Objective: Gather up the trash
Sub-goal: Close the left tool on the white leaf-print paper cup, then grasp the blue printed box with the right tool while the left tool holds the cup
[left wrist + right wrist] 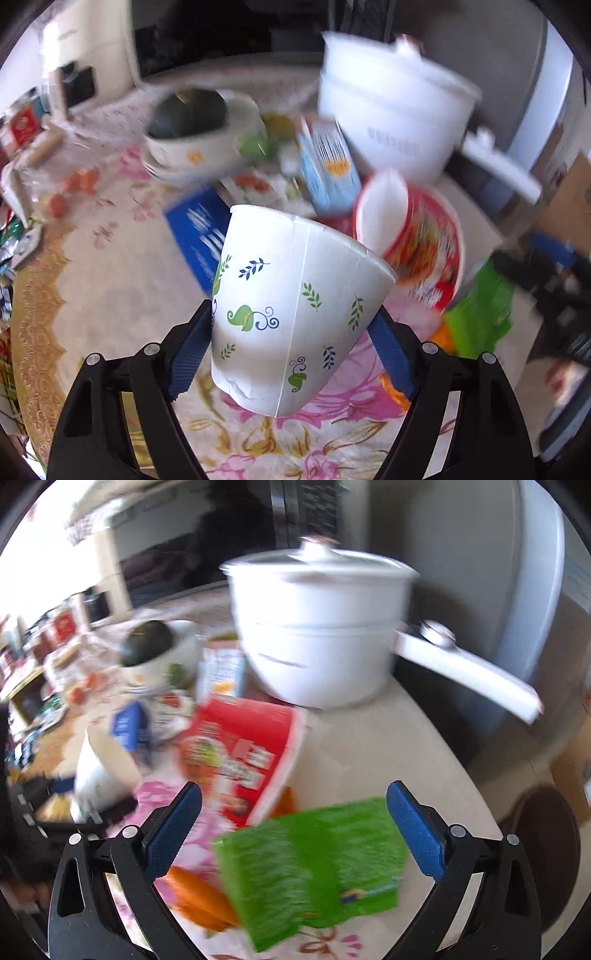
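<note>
the white lidded pot [317, 635] stands at the table's far end, the red instant-noodle bowl [240, 753] before it. your left gripper [291, 332] clamps the leaf-printed paper cup [291, 306], tilted. your right gripper [293, 812] gapes wide above the green packet [314, 864].

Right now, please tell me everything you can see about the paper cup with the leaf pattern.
The paper cup is white, printed with small green and dark blue leaves and curls, and a vertical seam runs down its side. It has a rolled rim and a narrower base. It is tilted, with its rim toward the upper right, away from the camera. It sits between the blue pads of the left hand-held gripper, which touch its sides. Its base appears lifted above the flowered tablecloth. The inside is hidden.
</note>
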{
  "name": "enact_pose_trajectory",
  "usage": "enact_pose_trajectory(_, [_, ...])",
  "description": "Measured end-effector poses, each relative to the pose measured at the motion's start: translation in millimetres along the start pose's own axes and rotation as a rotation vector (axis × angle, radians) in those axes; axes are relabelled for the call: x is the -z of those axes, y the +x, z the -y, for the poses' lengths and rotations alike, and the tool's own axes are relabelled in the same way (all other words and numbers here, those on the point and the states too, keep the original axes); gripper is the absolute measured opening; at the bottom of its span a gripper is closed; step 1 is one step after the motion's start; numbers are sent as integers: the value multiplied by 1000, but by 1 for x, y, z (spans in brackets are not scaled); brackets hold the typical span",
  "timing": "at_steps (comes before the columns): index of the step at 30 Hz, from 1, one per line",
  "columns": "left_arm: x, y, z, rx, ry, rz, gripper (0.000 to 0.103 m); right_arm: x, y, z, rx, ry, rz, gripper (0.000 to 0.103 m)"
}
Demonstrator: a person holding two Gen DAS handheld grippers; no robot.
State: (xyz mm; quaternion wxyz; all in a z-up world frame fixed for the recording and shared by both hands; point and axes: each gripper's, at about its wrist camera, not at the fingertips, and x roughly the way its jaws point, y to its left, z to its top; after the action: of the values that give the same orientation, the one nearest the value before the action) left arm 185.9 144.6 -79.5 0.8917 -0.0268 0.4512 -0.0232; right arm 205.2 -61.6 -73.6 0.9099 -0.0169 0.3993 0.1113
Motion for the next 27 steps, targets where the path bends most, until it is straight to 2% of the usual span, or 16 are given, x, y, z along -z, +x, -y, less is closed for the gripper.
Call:
enact_pose_trajectory(2, [-8,-36,-26,-32,-95,104,80,-3,-1,-22,-49,-35,13,96])
enact_pose_trajectory(6, [-10,-87,-67,-135,-237,249,80,-11,12,-76,-95,-140,-8,96])
enact_pose_trajectory(9, [-10,-102,-100,-168,-338,306,80,-24,27,-120,-78,-242,9,96])
enact_pose_trajectory(12, [-8,-104,-122,-133,-425,312,80,-38,58,-156,-83,-290,-54,96])
enact_pose_trajectory(16, [0,-108,-124,-156,-421,312,80,-44,101,-191,-72,-339,-138,96])
enact_pose_trajectory(19, [-3,-116,-124,-211,-375,349,80,-41,123,-207,-44,-356,-183,96])
enact_pose_trajectory(22, [-6,-118,-134,-217,-376,361,80,-38,138,-215,-23,-373,-213,95])
enact_pose_trajectory(23, [-6,-118,-137,-213,-386,360,80,-38,143,-219,-21,-383,-222,92])
enact_pose_trajectory(25, [-4,-117,-141,-214,-400,354,80,-39,149,-221,-26,-384,-244,54])
enact_pose_trajectory(27, [-3,-116,-146,-214,-412,352,80,-40,153,-218,-45,-347,-276,53])
